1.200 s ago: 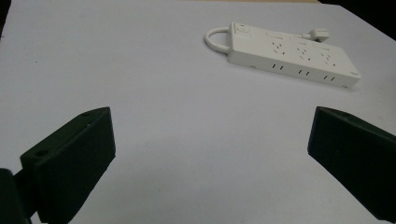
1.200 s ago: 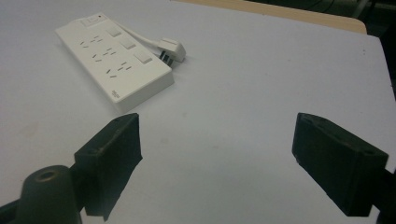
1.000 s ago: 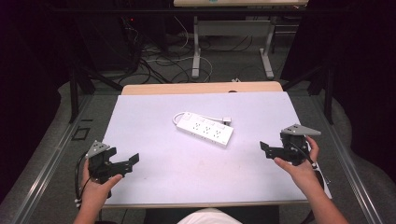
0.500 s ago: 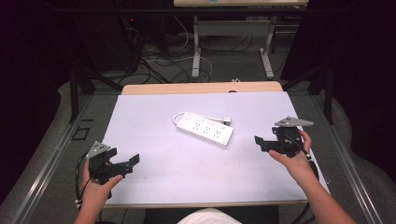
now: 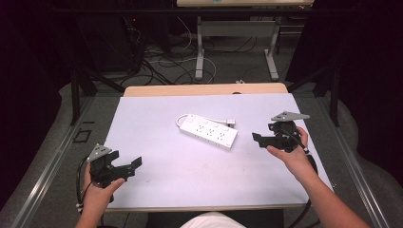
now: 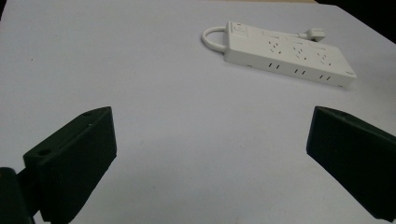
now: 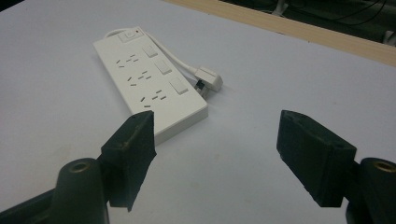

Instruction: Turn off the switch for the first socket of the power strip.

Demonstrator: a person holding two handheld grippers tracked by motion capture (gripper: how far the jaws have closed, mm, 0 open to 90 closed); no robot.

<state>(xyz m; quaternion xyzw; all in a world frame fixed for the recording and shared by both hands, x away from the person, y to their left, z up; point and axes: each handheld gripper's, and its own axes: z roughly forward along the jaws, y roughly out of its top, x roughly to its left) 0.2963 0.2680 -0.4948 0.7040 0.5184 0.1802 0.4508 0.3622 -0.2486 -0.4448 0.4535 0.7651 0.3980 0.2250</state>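
Observation:
A white power strip (image 5: pixel 209 132) lies flat in the middle of the white tabletop (image 5: pixel 190 180), its short cord looping to a plug (image 5: pixel 230 123) beside it. My right gripper (image 5: pixel 257 139) hovers just right of the strip's near end, pointing at it. In the right gripper view the strip (image 7: pixel 149 79) and plug (image 7: pixel 208 77) lie just beyond the gripper (image 7: pixel 217 128). Its jaws have just been closing a little; they stand apart with nothing between them. My left gripper (image 5: pixel 135 164) rests open near the front left corner, and its own view has the strip (image 6: pixel 287 56) far ahead of it (image 6: pixel 212 123).
A wooden strip (image 5: pixel 204 89) borders the table's far edge. Beyond it are the metal legs of another table (image 5: pixel 199 52) and loose cables (image 5: pixel 161 61) on the floor. Dark frame rails run along both sides.
My right gripper has moved left and forward toward the power strip, rising slightly. The left gripper and the strip have stayed put.

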